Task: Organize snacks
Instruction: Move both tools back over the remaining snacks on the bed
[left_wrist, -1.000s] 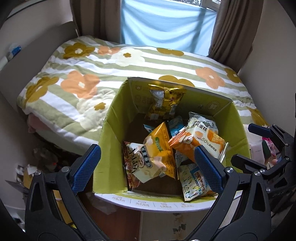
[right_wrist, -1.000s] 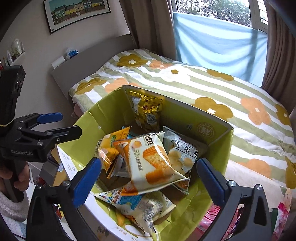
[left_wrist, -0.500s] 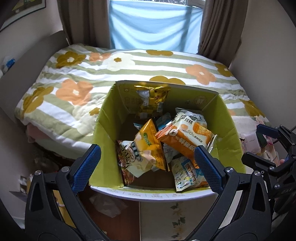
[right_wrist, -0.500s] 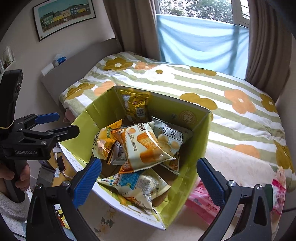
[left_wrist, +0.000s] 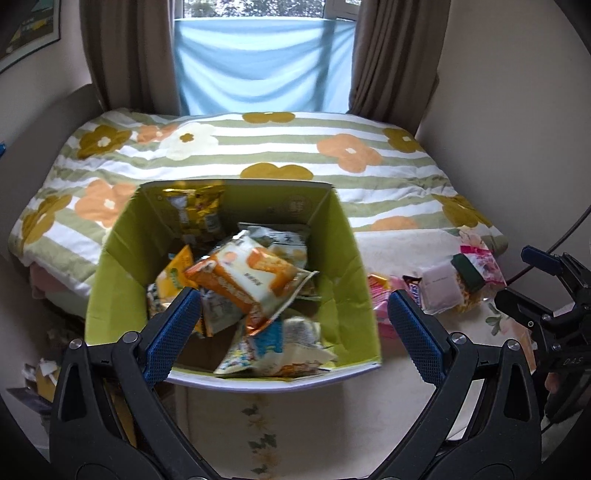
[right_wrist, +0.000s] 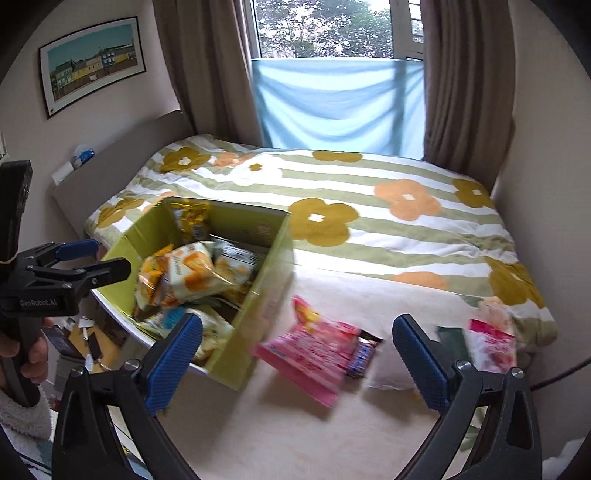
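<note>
Both views have swung right off the box (left_wrist: 343, 280); both tools (left_wrist: 291, 325) (right_wrist: 295, 354) wide, empty; pink packet (right_wrist: 314, 354) blurred, perhaps wafers.

Floral striped bed (right_wrist: 351, 221); brown curtains (right_wrist: 465, 85); daylit window (right_wrist: 325, 27).

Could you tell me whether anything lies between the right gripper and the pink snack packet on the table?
Nothing visible does. The right gripper is open, and the pink snack packet lies unobstructed between its fingers, just right of the green box.
</note>
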